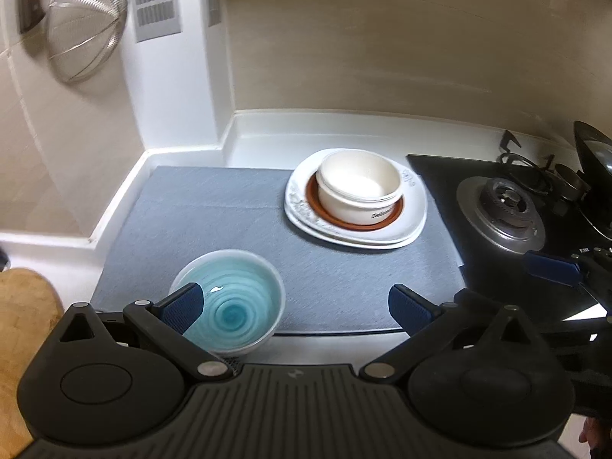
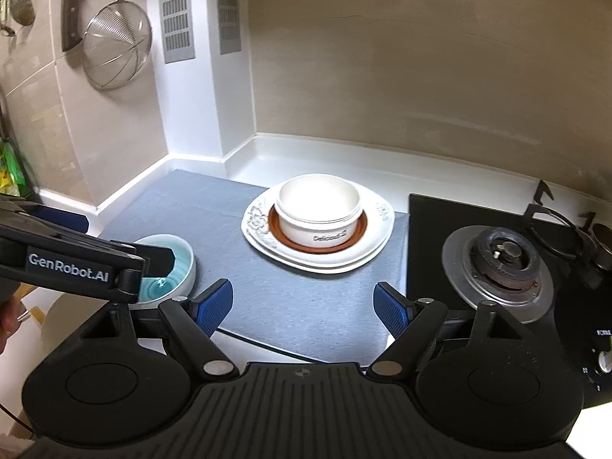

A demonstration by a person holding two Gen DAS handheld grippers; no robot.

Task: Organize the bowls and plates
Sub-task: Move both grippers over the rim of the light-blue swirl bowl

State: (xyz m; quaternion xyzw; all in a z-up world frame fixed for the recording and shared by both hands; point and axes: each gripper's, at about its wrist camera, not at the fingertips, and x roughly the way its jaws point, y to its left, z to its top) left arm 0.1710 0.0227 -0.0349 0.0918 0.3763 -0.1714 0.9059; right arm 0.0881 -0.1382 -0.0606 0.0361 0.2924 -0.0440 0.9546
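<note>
A blue-glazed bowl (image 1: pixel 233 302) sits at the near left corner of the grey mat (image 1: pixel 214 210). My left gripper (image 1: pixel 295 294) is open just above it; the left finger (image 1: pixel 183 306) overlaps the bowl's left rim, while the right finger stands well clear. Farther back on the mat is a stack: white patterned plates (image 1: pixel 409 225), a brown saucer (image 1: pixel 317 206) and a cream bowl (image 1: pixel 359 187) on top. In the right wrist view my right gripper (image 2: pixel 303 287) is open over the mat, short of the stack (image 2: pixel 317 222), holding nothing. One left-gripper finger (image 2: pixel 158 258) hangs over the blue bowl (image 2: pixel 179 264).
A black gas hob with a burner (image 2: pixel 501 264) borders the mat on the right, with a dark pan (image 1: pixel 593 153) behind it. A wire strainer (image 2: pixel 114 49) and a cleaver (image 2: pixel 74 4) hang on the left wall. A wooden board (image 1: pixel 23 325) lies at the near left.
</note>
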